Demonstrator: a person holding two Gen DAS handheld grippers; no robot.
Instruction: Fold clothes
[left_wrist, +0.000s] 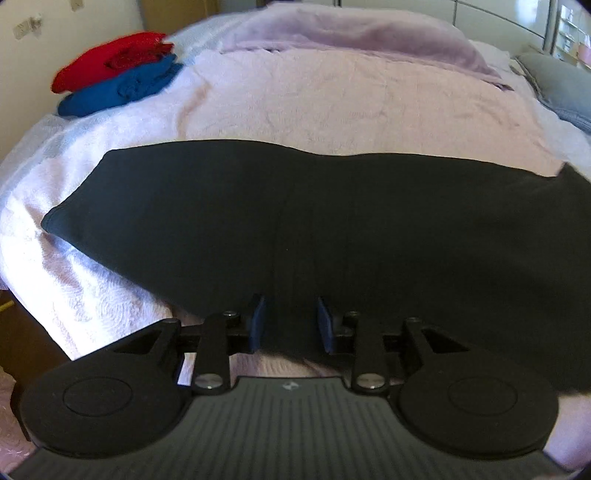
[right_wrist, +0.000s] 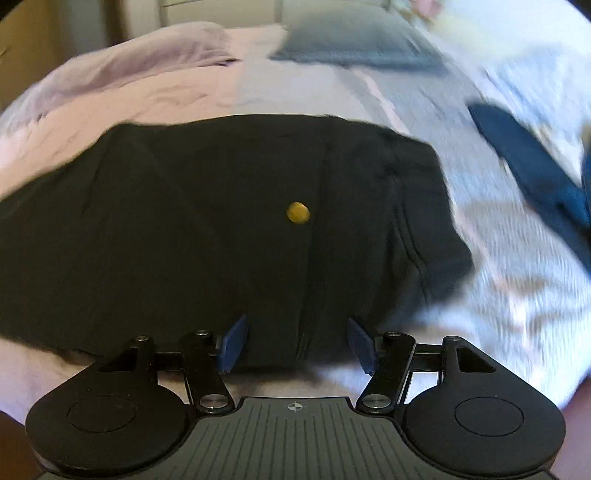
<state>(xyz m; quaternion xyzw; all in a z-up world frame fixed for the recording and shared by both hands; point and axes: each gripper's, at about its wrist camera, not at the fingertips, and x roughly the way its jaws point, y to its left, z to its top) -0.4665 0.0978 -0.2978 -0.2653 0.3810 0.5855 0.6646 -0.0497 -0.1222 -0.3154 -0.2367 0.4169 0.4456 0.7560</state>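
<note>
A black garment (left_wrist: 314, 221) lies spread flat across the pale pink bedspread (left_wrist: 332, 103). My left gripper (left_wrist: 291, 325) sits at the garment's near edge. Its blue pads (left_wrist: 258, 323) stand a moderate gap apart, with the black cloth running between them; no pinch shows. In the right wrist view the same black garment (right_wrist: 221, 221) carries a small yellow round spot (right_wrist: 297, 212). My right gripper (right_wrist: 297, 345) is wide open over the near hem, with its pads (right_wrist: 232, 343) on either side of a vertical seam.
Folded red (left_wrist: 110, 59) and blue (left_wrist: 118, 88) clothes are stacked at the bed's far left. A lilac blanket (left_wrist: 351, 33) lies bunched at the back. A grey pillow (right_wrist: 354, 37) is at the head, and a dark blue garment (right_wrist: 532, 166) lies to the right.
</note>
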